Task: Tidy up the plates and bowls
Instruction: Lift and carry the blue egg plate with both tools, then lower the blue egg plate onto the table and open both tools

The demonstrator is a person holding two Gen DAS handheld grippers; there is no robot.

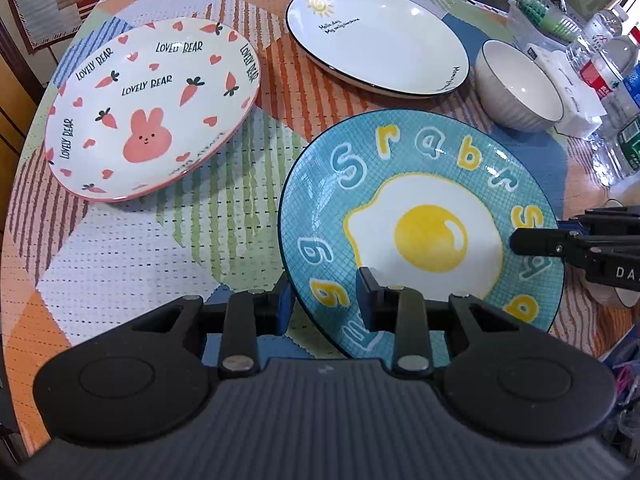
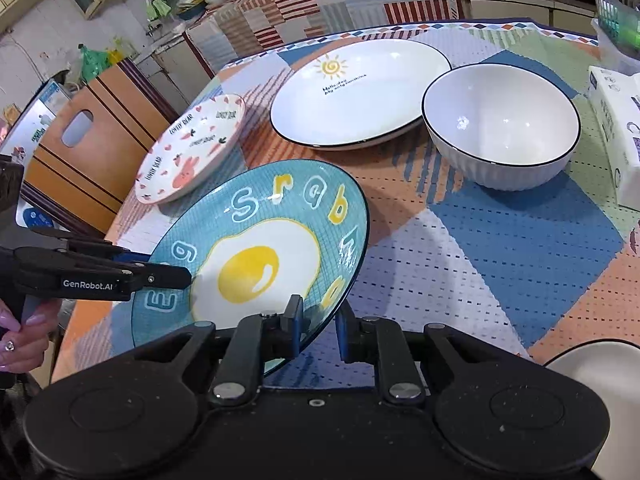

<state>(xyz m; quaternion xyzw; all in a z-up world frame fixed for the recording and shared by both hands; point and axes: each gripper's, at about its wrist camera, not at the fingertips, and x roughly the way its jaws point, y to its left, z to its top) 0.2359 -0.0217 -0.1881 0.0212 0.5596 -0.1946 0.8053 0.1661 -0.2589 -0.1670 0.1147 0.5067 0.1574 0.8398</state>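
Note:
A blue plate with a fried-egg picture (image 1: 424, 232) is held tilted above the table by both grippers; it also shows in the right wrist view (image 2: 264, 256). My left gripper (image 1: 326, 300) is shut on its near-left rim. My right gripper (image 2: 318, 320) is shut on the opposite rim and shows from the side in the left wrist view (image 1: 536, 242). A pink bunny plate (image 1: 156, 108) lies at the left. A white sun plate (image 1: 376, 40) lies at the back. A white ribbed bowl (image 2: 500, 124) stands beside it.
The table has a patchwork cloth (image 2: 500, 248). A tissue pack (image 2: 616, 136) and water bottles (image 1: 608, 64) stand along the right side. Another white dish's rim (image 2: 600, 364) shows at the near right. A wooden chair (image 2: 92, 148) stands at the table's left edge.

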